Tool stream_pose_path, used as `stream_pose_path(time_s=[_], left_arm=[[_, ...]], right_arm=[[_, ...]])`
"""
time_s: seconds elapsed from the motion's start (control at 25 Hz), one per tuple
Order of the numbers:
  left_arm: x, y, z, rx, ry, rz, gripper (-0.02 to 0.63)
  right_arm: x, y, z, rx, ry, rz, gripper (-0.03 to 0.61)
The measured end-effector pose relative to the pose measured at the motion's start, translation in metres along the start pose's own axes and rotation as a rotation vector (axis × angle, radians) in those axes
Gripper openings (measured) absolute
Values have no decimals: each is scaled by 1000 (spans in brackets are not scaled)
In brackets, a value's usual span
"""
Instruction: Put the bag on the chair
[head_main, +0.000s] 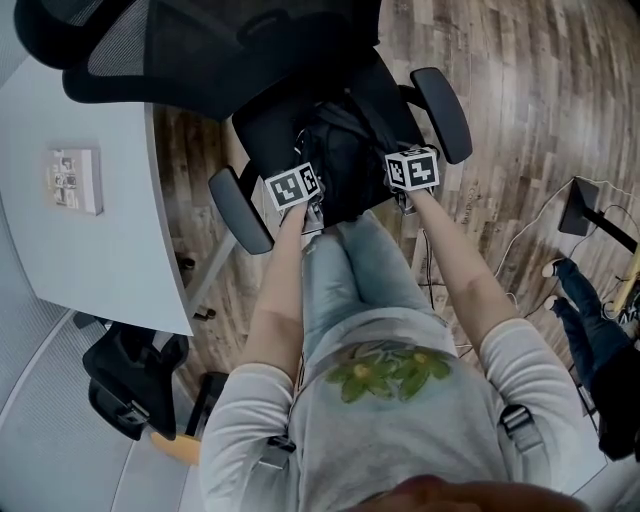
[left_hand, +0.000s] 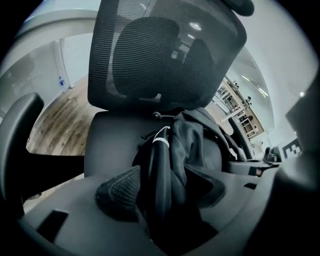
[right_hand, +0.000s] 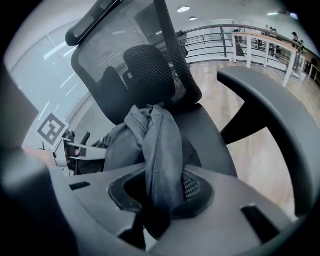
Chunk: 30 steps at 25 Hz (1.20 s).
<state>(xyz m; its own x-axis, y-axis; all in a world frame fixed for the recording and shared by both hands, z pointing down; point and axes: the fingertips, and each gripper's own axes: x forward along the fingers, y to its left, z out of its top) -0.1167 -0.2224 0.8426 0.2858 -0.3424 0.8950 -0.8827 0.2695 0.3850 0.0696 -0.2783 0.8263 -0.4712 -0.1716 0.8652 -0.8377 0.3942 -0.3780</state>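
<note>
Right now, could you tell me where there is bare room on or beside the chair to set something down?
Free: the black chair seat between the black fabric bag and the mesh backrest; the white desk around its small white box. Crowded: the seat's middle, under the bag, the left hand-held gripper and the right hand-held gripper.

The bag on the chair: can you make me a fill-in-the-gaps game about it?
The dark bag lies on the chair's ___. The chair's back is see-through ___. The floor is made of ___. A piece of the ___ sits inside the left claw and inside the right claw.
Missing words: seat, mesh, wood, bag.
</note>
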Motion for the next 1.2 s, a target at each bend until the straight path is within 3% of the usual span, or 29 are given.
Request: stream_pose_path(time_s=[0.08,0.24,0.36,0.48,0.68,0.8,1.04,1.2], left_arm=[[2,7,-5,-45,-5,3,301],[2,6,-8,-70,-13,-2,299],[-1,-3,-5,2,4,-29,301],[-8,-2,2,84,29,27,304],[-34,-1,18,158,-36,73,304],[-49,-10,24,202,-66,49,304],[-86,-47,26,411,-135,6,302],[-109,-70,23,438,-174,-35,293]], right_arm=[[1,0,-3,-33,8,-12,95],[4,2,-7,-57,17,-40,106],[2,4,-6,-26,44,-37,169],[-7,4,0,-15,57,-35,223],[-24,7,2,-12,35,-38,262],[-39,12,8,12,-16,-23,264],[-75,23,12,53,-94,24,265],[-107,32,25,55,-170,40,213]])
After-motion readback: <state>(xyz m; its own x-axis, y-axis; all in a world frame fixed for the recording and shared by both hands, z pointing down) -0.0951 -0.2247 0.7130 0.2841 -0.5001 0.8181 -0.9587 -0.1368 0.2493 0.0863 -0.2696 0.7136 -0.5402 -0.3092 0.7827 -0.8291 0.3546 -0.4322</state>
